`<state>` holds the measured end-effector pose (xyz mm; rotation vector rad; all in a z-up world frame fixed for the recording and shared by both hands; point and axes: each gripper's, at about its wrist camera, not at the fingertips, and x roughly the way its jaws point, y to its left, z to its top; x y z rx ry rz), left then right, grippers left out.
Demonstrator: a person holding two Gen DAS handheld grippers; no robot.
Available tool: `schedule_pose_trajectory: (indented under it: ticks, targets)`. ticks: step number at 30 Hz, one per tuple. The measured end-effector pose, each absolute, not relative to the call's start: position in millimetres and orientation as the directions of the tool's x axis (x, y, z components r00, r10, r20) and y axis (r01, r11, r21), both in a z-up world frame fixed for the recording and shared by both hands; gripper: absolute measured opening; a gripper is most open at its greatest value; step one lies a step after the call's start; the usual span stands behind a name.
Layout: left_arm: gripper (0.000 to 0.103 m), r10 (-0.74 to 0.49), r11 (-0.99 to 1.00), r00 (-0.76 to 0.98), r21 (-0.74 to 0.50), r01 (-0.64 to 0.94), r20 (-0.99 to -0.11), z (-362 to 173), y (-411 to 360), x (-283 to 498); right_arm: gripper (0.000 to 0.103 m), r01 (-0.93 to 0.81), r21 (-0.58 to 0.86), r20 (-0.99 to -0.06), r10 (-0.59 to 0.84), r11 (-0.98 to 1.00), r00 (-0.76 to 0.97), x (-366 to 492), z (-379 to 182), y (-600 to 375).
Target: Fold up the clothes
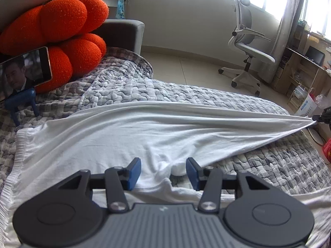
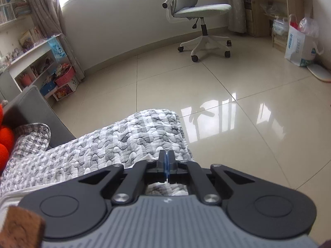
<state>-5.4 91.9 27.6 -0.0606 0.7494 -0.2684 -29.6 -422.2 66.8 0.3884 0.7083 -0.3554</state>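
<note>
Left claw [image 1: 163, 172] open; no legible writing.

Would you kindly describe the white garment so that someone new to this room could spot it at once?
Start at the sofa covered by a grey-and-white quilted blanket. Spread across that blanket lies the white garment, directly ahead of the open left claw. It is the only plain white cloth there, and one corner is drawn out into a taut point towards the right.

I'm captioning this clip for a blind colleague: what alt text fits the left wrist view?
A white garment lies on a grey quilted cover, pulled taut to a point at the right edge by the right gripper. The left gripper hovers open over its near hem. Orange cushions sit at the back left.
</note>
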Motion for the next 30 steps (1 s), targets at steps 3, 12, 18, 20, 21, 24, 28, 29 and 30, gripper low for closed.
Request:
schedule_pose_trajectory:
  ticks: [3, 12, 18, 20, 21, 24, 28, 29, 30]
  targets:
    - [0.05, -0.267, 0.963, 0.68, -0.17, 0.207, -0.683, 19, 95, 0, 0.001, 0.416, 0.156, -0.746, -0.169, 0.896, 0.644, -17, 37, -416]
    - [0.051, -0.3, 0.954, 0.685, -0.205, 0.218, -0.664, 21, 108, 0, 0.02, 0.274, 0.044, -0.701, -0.166, 0.961, 0.693, -11, 44, -413]
    - [0.052, -0.296, 0.955, 0.688, -0.192, 0.226, -0.663, 14, 103, 3, 0.032, 0.07, -0.12, -0.699, -0.134, 0.99, 0.703, 18, 35, -396]
    - [0.052, -0.296, 0.955, 0.687, -0.188, 0.23, -0.663, 14, 103, 2, 0.032, -0.003, -0.155, -0.707, -0.109, 0.988, 0.699, 24, 31, -392]
    - [0.052, -0.296, 0.955, 0.687, -0.186, 0.232, -0.663, 14, 103, 2, 0.032, -0.04, -0.172, -0.711, -0.096, 0.984, 0.696, 28, 29, -389]
    - [0.053, -0.296, 0.955, 0.689, -0.182, 0.235, -0.661, 13, 102, 1, 0.032, -0.146, -0.243, -0.754, -0.092, 0.959, 0.65, 32, 19, -382]
    - [0.055, -0.295, 0.955, 0.692, -0.178, 0.239, -0.659, 12, 101, 0, 0.032, -0.237, -0.256, -0.765, -0.046, 0.937, 0.643, 26, 26, -373]
    - [0.055, -0.295, 0.955, 0.693, -0.176, 0.239, -0.658, 12, 101, 0, 0.032, -0.25, -0.257, -0.77, -0.041, 0.933, 0.636, 27, 25, -372]
    - [0.056, -0.294, 0.955, 0.694, -0.175, 0.238, -0.657, 11, 100, 0, 0.032, -0.264, -0.259, -0.776, -0.037, 0.929, 0.63, 27, 24, -370]
